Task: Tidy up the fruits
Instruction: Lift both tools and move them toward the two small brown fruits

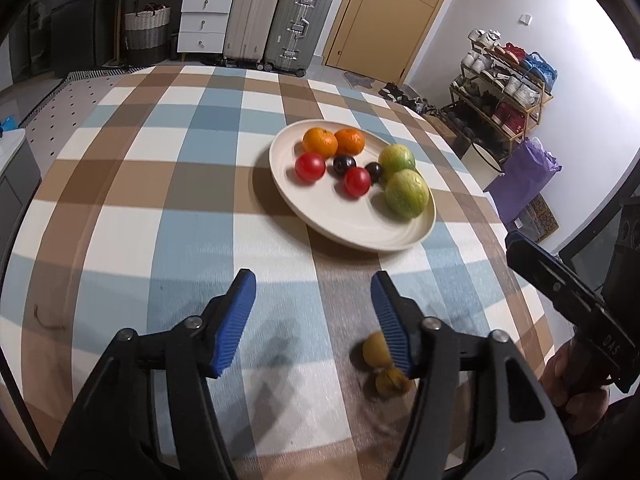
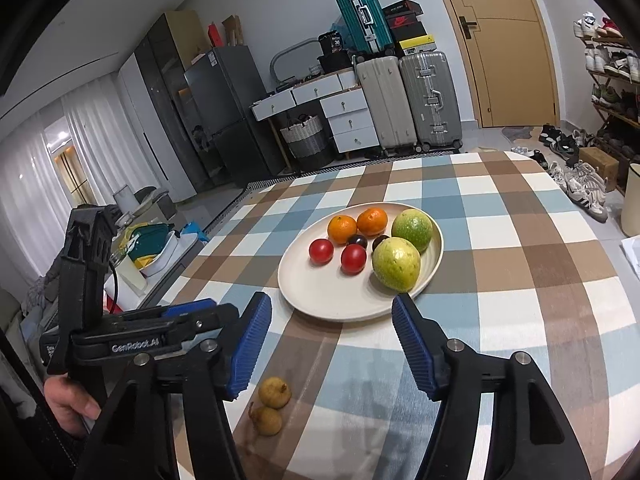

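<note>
A cream plate (image 1: 340,220) (image 2: 332,300) on the checked tablecloth holds two oranges (image 1: 319,142) (image 2: 342,229), two red tomatoes (image 1: 310,167) (image 2: 321,251), two dark plums (image 1: 344,165) (image 2: 357,241) and two green guavas (image 1: 406,194) (image 2: 396,264). Two small yellow-brown longans (image 1: 378,350) (image 2: 274,392) lie on the cloth nearer me than the plate. My left gripper (image 1: 314,286) is open and empty above the cloth, its right finger beside the longans. My right gripper (image 2: 332,312) is open and empty, just short of the plate's near rim, with the longans low left of it.
The round table's edge curves at left and right. Behind stand suitcases (image 1: 276,20), white drawers (image 1: 204,20), a woven basket (image 1: 146,32), a door and a shoe rack (image 1: 504,84). The left gripper's body shows at the left of the right wrist view (image 2: 120,336).
</note>
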Demonstrator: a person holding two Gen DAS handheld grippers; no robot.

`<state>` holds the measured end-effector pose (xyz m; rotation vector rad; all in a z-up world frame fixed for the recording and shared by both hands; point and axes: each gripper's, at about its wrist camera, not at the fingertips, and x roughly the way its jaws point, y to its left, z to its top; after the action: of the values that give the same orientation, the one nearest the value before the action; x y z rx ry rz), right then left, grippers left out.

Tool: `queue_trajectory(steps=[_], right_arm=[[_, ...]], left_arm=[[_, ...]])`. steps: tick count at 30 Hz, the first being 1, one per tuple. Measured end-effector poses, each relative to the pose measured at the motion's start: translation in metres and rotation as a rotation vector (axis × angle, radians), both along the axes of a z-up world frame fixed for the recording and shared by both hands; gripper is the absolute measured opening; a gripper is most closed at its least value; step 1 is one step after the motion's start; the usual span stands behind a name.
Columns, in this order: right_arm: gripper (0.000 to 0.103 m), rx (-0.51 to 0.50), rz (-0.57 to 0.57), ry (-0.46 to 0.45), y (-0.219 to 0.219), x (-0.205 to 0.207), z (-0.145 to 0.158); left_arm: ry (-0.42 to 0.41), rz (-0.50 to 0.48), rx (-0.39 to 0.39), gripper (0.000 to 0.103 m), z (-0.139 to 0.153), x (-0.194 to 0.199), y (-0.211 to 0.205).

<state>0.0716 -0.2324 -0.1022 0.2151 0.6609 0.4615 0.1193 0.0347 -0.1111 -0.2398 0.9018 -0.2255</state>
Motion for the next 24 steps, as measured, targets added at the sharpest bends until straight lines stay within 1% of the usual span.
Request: queue_trajectory(steps=[5, 8, 11, 15, 17, 18, 20, 24], right_arm=[[0.071, 0.001, -0.011, 0.004, -0.002, -0.007, -0.003], [0.072, -0.006, -0.010, 0.008, -0.001, -0.011, -0.005], [0.077, -0.008, -0.018, 0.009, -0.003, -0.015, -0.006], [0.077, -0.003, -0.017, 0.003, -0.005, -0.022, -0.007], [0.078, -0.007, -0.013, 0.001, -0.005, -0.025, -0.007], [0.078, -0.008, -0.011, 0.000, -0.005, -0.027, -0.008], [0.083, -0.012, -0.008, -0.005, -0.005, -0.030, -0.008], [0.084, -0.016, -0.006, -0.014, -0.005, -0.036, -0.008]], left_arm=[[0.016, -0.011, 0.001, 0.066, -0.005, -0.013, -0.005], [0.025, -0.018, 0.003, 0.071, -0.008, -0.022, -0.009], [0.048, -0.041, 0.013, 0.071, -0.015, -0.027, -0.015], [0.081, -0.050, 0.001, 0.071, -0.022, -0.029, -0.019], [0.098, -0.071, -0.006, 0.071, -0.025, -0.031, -0.024], [0.104, -0.079, -0.004, 0.071, -0.026, -0.032, -0.027], [0.110, -0.098, 0.010, 0.071, -0.028, -0.036, -0.035], [0.122, -0.128, 0.023, 0.073, -0.032, -0.042, -0.049]])
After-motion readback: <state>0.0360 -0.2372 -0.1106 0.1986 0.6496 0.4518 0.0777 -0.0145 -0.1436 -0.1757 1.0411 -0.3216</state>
